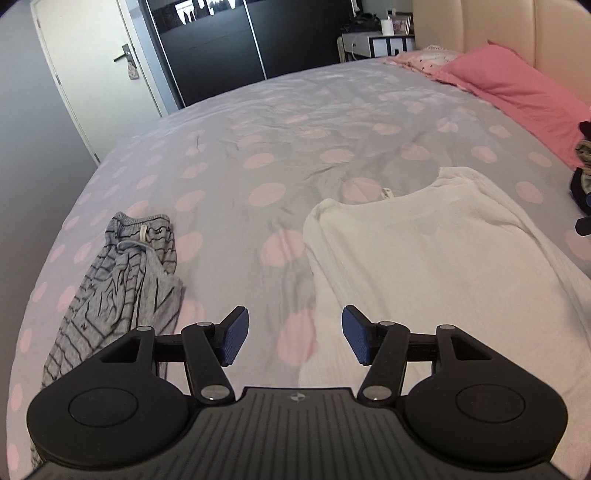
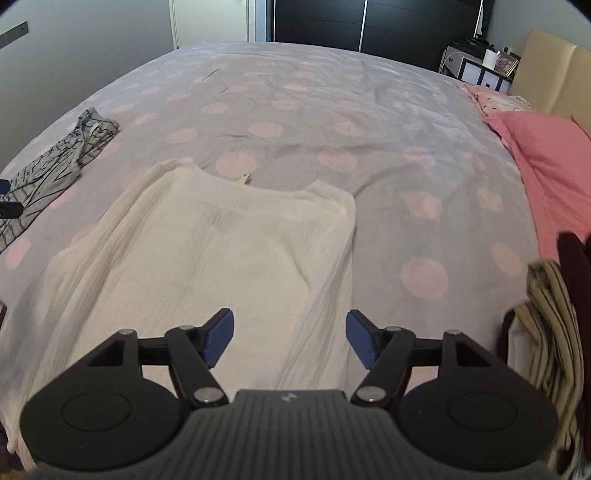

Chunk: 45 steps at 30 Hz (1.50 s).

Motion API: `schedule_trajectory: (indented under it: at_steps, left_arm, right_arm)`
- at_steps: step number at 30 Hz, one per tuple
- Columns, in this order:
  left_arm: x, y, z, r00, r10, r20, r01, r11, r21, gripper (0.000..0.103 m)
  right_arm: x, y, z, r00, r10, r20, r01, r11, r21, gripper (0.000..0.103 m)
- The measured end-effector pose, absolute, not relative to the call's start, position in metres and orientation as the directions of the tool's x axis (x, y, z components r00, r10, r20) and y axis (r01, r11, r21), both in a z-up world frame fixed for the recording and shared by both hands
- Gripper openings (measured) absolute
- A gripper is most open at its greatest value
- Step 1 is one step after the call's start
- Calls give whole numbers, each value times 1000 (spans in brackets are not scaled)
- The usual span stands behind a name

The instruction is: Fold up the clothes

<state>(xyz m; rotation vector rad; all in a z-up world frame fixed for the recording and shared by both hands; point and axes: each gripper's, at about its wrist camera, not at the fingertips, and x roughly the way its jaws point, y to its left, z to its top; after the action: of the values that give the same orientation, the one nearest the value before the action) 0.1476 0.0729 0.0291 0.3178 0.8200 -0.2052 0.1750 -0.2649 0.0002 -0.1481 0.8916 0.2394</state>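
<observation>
Right wrist: both tongs point(image 2: 290, 339) point(image 1: 294, 339) gape wide, empty, above white shirt point(image 2: 221, 240).

Spread flat at the near middle of the grey bedspread with pink dots point(image 2: 295, 122): a white crinkled long-sleeved top point(image 2: 221, 251), neckline toward 12 o'clock. Well apart at 9 o'clock, a grey striped drawstring garment point(image 1: 122, 280). At 3 o'clock, a heap of striped and dark clothes point(image 2: 554, 314). Behind that, toward 2 o'clock, a pink pillow point(image 2: 554, 158) against the padded beige headboard point(image 1: 498, 29).

Right tool point(image 2: 290, 339) (jaws apart) hovers over white shirt point(image 2: 221, 258).
</observation>
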Motion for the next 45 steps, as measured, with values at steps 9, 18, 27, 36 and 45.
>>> schedule_trajectory:
  at_steps: [9, 18, 27, 36, 45]
  left_arm:
    - [99, 67, 3, 573, -179, -800, 289, 957, -7, 54]
    - [89, 57, -43, 470, -179, -864, 318, 948, -24, 53]
    - [96, 74, -67, 402, -147, -904, 278, 960, -32, 34]
    - [95, 62, -69, 387, -160, -908, 300, 953, -41, 36]
    - [100, 59, -74, 371, -141, -918, 293, 956, -28, 26]
  right_arm:
    - [100, -292, -19, 602, 145, -785, -141, 987, 75, 71]
    - [70, -284, -59, 487, 225, -844, -215, 967, 134, 65]
    - [81, -272, -91, 404, 271, -874, -227, 955, 192, 34]
    - [90, -309, -58, 488, 130, -863, -125, 989, 79, 2]
    - [100, -362, -17, 644, -332, -689, 77, 924, -374, 2]
